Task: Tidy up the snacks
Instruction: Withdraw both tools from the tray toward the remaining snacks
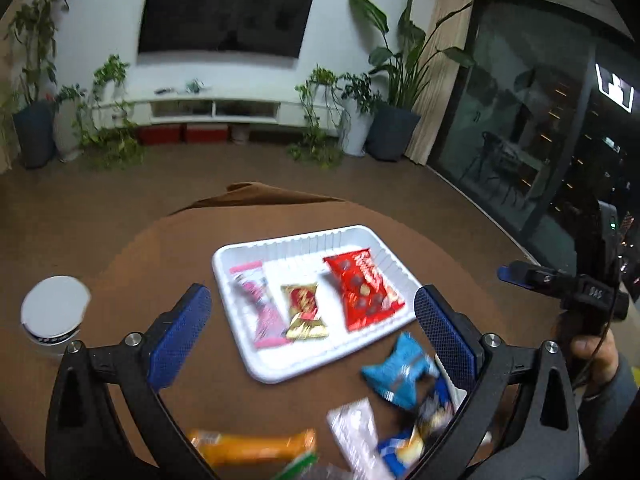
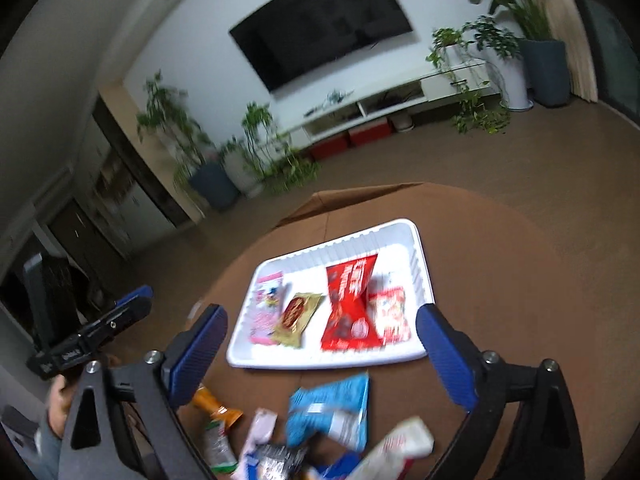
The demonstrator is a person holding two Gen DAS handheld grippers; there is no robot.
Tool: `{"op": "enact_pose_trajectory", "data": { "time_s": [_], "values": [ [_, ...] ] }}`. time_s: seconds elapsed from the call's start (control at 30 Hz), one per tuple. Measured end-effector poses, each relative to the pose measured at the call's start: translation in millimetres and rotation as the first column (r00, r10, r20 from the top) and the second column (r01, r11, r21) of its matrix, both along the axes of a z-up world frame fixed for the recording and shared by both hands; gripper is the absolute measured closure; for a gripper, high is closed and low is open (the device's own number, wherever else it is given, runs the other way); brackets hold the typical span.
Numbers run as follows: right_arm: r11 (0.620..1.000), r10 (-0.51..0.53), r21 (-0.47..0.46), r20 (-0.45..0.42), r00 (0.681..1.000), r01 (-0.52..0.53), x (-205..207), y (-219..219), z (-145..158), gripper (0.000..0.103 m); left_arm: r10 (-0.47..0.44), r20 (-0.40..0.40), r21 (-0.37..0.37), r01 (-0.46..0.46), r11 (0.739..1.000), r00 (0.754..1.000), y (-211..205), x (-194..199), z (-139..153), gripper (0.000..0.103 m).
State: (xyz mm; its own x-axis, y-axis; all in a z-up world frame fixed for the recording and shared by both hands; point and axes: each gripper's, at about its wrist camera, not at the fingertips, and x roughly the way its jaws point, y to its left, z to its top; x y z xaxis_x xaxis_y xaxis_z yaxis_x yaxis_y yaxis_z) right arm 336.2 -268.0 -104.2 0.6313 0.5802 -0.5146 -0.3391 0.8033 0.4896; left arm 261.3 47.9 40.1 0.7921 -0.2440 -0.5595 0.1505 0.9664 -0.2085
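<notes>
brown and round, the desk (image 1: 168,248) stands in a living room with a dark wall-mounted tv (image 1: 226,12), a low white media shelf (image 1: 208,110) beneath it, potted plants (image 1: 394,80) on both sides and dark glass doors (image 1: 520,128) to one side. on the desk a white ribbed tray (image 1: 280,364) already carries a pink packet (image 1: 260,308), a gold packet (image 1: 304,310) and a red bag (image 1: 362,290); the right wrist view also shows a smaller red-and-white packet (image 2: 392,314) tucked beside the red bag. just outside the tray's near edge lies a loose heap: a blue bag (image 1: 400,372), a white wrapper (image 1: 356,428) and an orange bar (image 1: 252,446), with more packets partly hidden under them. a white-lidded jar (image 1: 54,312) stands well apart at the desk's left. the left gripper (image 1: 312,332) and the right gripper (image 2: 322,344) both hover above the heap with fingers (image 1: 182,332) spread wide, holding nothing. the likely trouble: the heap overlaps, so closing on one crinkly bag may pinch two or drag a neighbour off the desk edge. both views are blurred, so judging a grasp point is hard. the two grippers are close and could collide, and a clumsy drop could nudge the light tray or disturb packets already placed.
</notes>
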Motion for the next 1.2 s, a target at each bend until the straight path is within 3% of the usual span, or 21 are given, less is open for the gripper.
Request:
{"op": "enact_pose_trajectory", "data": {
  "time_s": [0.1,0.17,0.37,0.53,0.73,1.2],
  "values": [
    [0.999,-0.019,0.029,-0.006,1.000,0.019,-40,-10,-10,0.005,0.029,-0.015,-0.007,-0.029,1.000,0.999,8,-43,-8,0.000],
    [0.999,-0.025,0.034,-0.014,1.000,0.025,-68,-11,-20,0.005,0.071,-0.073,-0.008,-0.072,0.997,0.995,14,-70,-23,0.000],
    [0.996,-0.075,0.039,-0.050,0.996,0.077,-147,-12,-57,0.005,0.156,-0.223,-0.166,-0.195,0.967,0.962,31,-133,-83,0.000],
    [0.997,-0.071,0.011,-0.068,0.995,0.072,-188,3,-78,0.005,0.159,-0.274,-0.131,-0.200,0.971,0.949,12,-166,-115,0.000],
    [0.998,-0.024,-0.064,-0.024,0.999,0.022,-203,25,-80,0.005,0.116,-0.275,-0.113,-0.152,0.982,0.954,-14,-172,-122,0.000],
    [0.994,0.002,-0.107,-0.007,1.000,-0.003,-205,29,-91,0.005,0.176,-0.355,0.002,-0.187,0.982,0.918,-24,-112,-139,0.001]
  ]
}}
